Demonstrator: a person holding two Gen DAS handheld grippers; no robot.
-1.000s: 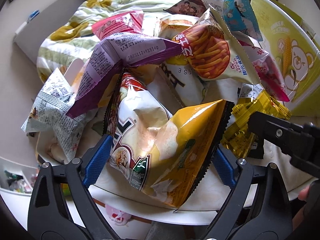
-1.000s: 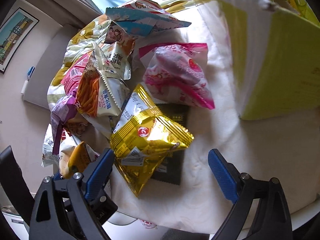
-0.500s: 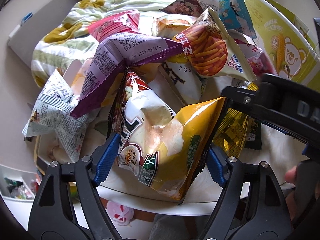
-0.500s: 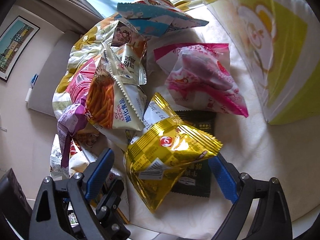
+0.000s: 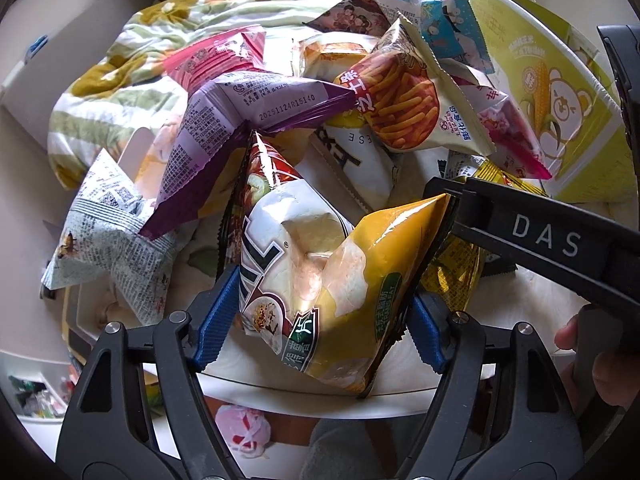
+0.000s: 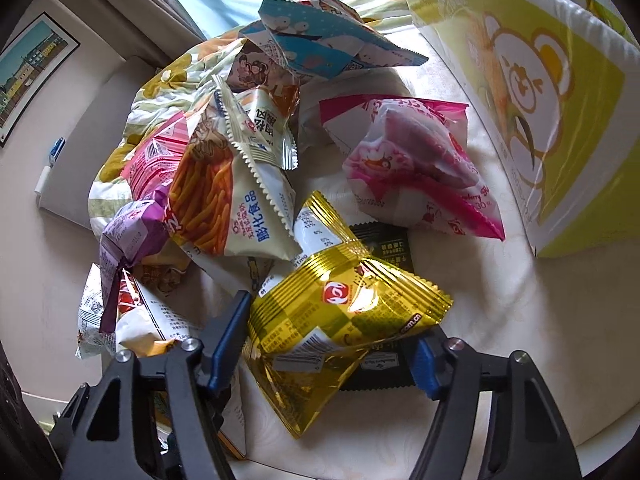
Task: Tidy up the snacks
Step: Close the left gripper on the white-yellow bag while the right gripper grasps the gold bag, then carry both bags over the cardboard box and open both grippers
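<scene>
A pile of snack bags lies on a white round table (image 5: 540,312). My left gripper (image 5: 320,324) has its blue pads on both sides of a yellow and white chip bag (image 5: 320,280), pressing its sides. My right gripper (image 6: 328,344) has its pads around a gold foil bag (image 6: 344,312) that lies on a black packet (image 6: 384,244); the left pad touches it. The right gripper's black arm (image 5: 540,232) crosses the left wrist view. Behind are an orange stick-snack bag (image 5: 408,96), a purple bag (image 5: 240,120) and a pink bag (image 6: 412,172).
A large yellow-green bag with a bear and corn (image 6: 540,92) stands at the right. A newspaper-print bag (image 5: 108,228) hangs at the table's left edge. A flowered blanket (image 5: 132,64) lies behind the pile. A white bin (image 5: 36,396) stands on the floor at lower left.
Both grippers moved forward and narrowed around their bags. The right gripper came over the gold bag and its arm swung into the left wrist view.
</scene>
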